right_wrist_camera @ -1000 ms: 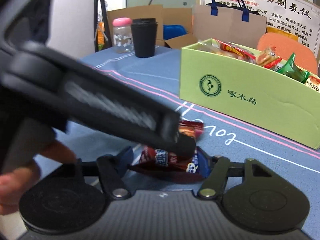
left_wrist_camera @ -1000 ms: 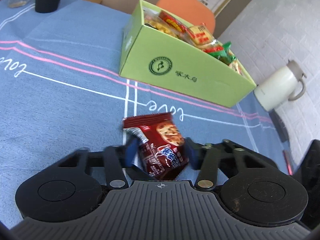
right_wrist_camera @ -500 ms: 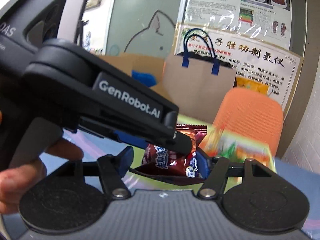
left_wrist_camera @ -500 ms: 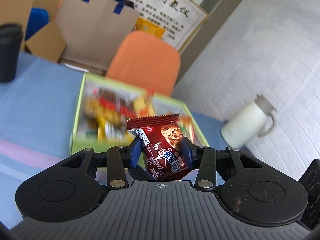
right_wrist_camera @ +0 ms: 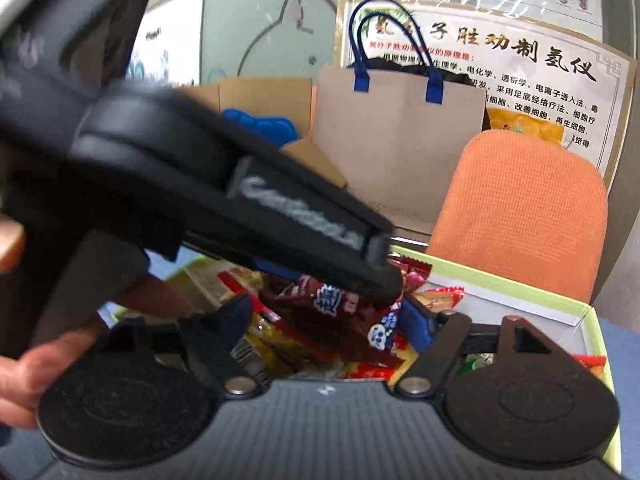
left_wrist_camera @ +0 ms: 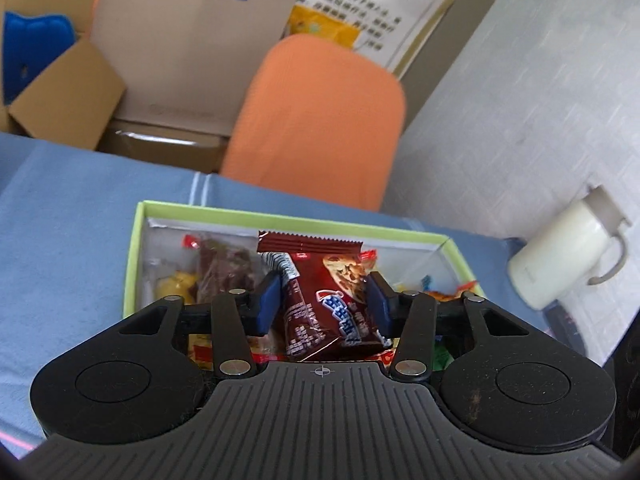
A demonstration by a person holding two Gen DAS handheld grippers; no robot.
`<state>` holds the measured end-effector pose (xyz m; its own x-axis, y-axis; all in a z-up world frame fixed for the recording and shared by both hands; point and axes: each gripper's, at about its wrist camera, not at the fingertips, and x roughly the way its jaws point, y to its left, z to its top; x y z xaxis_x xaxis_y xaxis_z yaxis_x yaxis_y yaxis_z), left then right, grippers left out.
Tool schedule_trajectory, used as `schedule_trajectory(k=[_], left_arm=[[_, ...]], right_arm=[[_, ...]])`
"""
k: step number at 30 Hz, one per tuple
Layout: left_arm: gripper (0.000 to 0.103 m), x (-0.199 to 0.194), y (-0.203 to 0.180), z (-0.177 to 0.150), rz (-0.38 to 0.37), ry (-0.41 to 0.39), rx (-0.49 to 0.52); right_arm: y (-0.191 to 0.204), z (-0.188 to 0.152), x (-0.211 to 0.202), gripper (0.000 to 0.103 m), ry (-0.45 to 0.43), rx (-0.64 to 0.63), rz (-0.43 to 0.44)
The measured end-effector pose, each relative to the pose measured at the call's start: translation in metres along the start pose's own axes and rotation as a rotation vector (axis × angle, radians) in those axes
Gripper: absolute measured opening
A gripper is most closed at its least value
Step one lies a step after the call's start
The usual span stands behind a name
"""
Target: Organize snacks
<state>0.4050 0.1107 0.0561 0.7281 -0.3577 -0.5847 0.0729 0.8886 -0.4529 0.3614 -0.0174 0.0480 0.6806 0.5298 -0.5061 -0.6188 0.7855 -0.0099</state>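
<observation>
Release step: both grippers over open light-green cardboard box (left_wrist_camera: 136,264). Left gripper (left_wrist_camera: 322,302) jaws opening, glossy dark-red cookie packet (left_wrist_camera: 328,304) loose between; right gripper (right_wrist_camera: 324,322) likewise, second dark-red packet (right_wrist_camera: 344,320). Next: let drop, withdraw

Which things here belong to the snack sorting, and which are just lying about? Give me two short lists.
Job in hand:
- brown cookie packet, between the opening jaws of the left gripper
- right gripper, jaws opening
- green snack box
- snacks already in the box

Lying about:
- cream jug
- orange chair
- paper bag
- cardboard box
</observation>
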Motion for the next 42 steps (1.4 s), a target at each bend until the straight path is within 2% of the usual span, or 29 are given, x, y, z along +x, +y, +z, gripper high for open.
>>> schedule_trajectory(k=[2,4,9,14,15,20,22,25,28,30,32,34,39,42], left_arm=[[0.06,-0.012,0.002,0.003,-0.023,-0.035,-0.011],[0.071,-0.035,-0.003,0.003,-0.017,-0.109,0.0],[0.076,-0.085,-0.018,-0.016,0.017,-0.196,0.047],[0.08,-0.117,-0.039,-0.065,0.084,-0.228,0.08],[0.081,-0.121,-0.042,-0.077,0.093,-0.232,0.08],[0.086,-0.133,-0.048,-0.126,0.127,-0.208,0.046],[0.09,-0.137,-0.049,-0.143,0.162,-0.202,0.023],[0.09,-0.143,-0.052,-0.167,0.194,-0.221,-0.009],[0.088,-0.143,-0.058,-0.189,0.228,-0.196,0.015],[0.085,-0.143,-0.064,-0.201,0.252,-0.178,0.053],[0.083,-0.145,-0.069,-0.21,0.268,-0.171,0.063],[0.082,-0.147,-0.074,-0.218,0.248,-0.16,0.075],[0.083,-0.157,-0.088,-0.232,0.224,-0.139,0.075],[0.085,-0.168,-0.094,-0.242,0.236,-0.155,0.09]], right_arm=[[0.002,0.001,-0.014,0.093,-0.033,-0.012,-0.041],[0.004,0.001,-0.037,0.093,-0.079,-0.012,-0.059],[0.01,-0.021,-0.09,0.093,-0.135,0.066,-0.094],[0.018,-0.055,-0.12,0.093,-0.092,0.14,-0.168],[0.02,-0.061,-0.126,0.102,-0.08,0.158,-0.172],[0.026,-0.092,-0.152,0.102,-0.058,0.24,-0.243],[0.03,-0.103,-0.163,0.102,-0.06,0.277,-0.281],[0.034,-0.121,-0.185,0.102,-0.124,0.407,-0.37],[0.036,-0.136,-0.202,0.103,-0.159,0.529,-0.38],[0.043,-0.138,-0.21,0.103,-0.141,0.528,-0.407],[0.052,-0.142,-0.221,0.103,-0.153,0.528,-0.473],[0.059,-0.145,-0.23,0.103,-0.151,0.54,-0.511],[0.068,-0.152,-0.243,0.102,-0.082,0.525,-0.51],[0.077,-0.16,-0.255,0.102,-0.089,0.503,-0.519]])
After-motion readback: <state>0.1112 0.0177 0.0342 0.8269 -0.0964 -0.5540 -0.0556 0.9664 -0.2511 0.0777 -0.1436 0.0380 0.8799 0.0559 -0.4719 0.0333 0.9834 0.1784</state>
